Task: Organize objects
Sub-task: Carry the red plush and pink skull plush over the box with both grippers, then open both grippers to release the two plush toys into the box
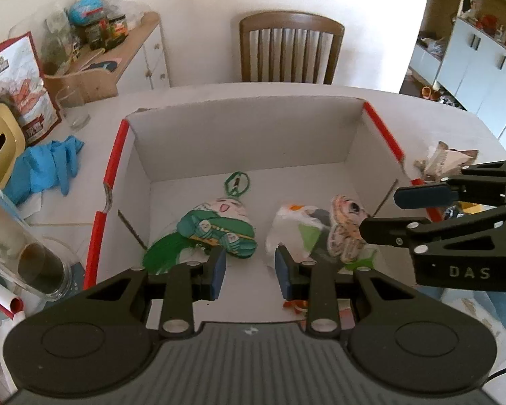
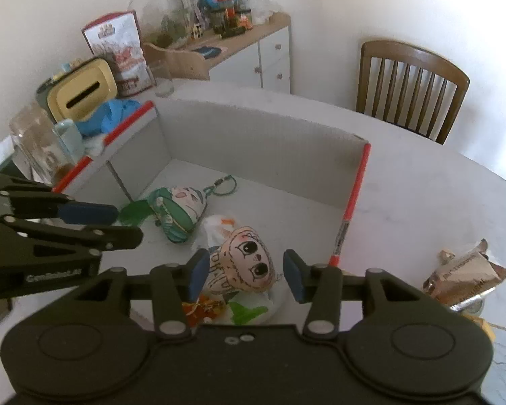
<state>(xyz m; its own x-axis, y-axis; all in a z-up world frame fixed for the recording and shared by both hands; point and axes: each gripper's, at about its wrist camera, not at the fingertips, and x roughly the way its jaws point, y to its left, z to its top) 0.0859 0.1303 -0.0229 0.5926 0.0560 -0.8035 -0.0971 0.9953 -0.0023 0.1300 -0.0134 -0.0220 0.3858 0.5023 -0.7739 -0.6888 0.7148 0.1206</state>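
Observation:
An open white cardboard box with red edges point(image 1: 113, 155) point(image 2: 350, 195) stands on the table. Inside lie a green-haired plush doll point(image 1: 216, 227) point(image 2: 178, 211) with a green keyring loop point(image 1: 236, 184), a white plastic bag point(image 1: 288, 226) point(image 2: 219, 224), and a pale plush doll with big dark eyes point(image 1: 345, 226) point(image 2: 249, 260). My left gripper point(image 1: 249, 270) point(image 2: 118, 224) is open and empty above the box floor between the dolls. My right gripper point(image 2: 246, 271) point(image 1: 377, 212) is open, its jaws either side of the big-eyed doll without touching it.
Blue gloves point(image 1: 47, 165), drinking glasses point(image 1: 72, 108) point(image 1: 27, 246), a yellow tissue holder point(image 2: 81, 92) and a printed bag point(image 2: 121, 50) crowd the table's left. A crumpled snack wrapper point(image 2: 462, 276) lies right of the box. A wooden chair point(image 1: 288, 50) stands behind.

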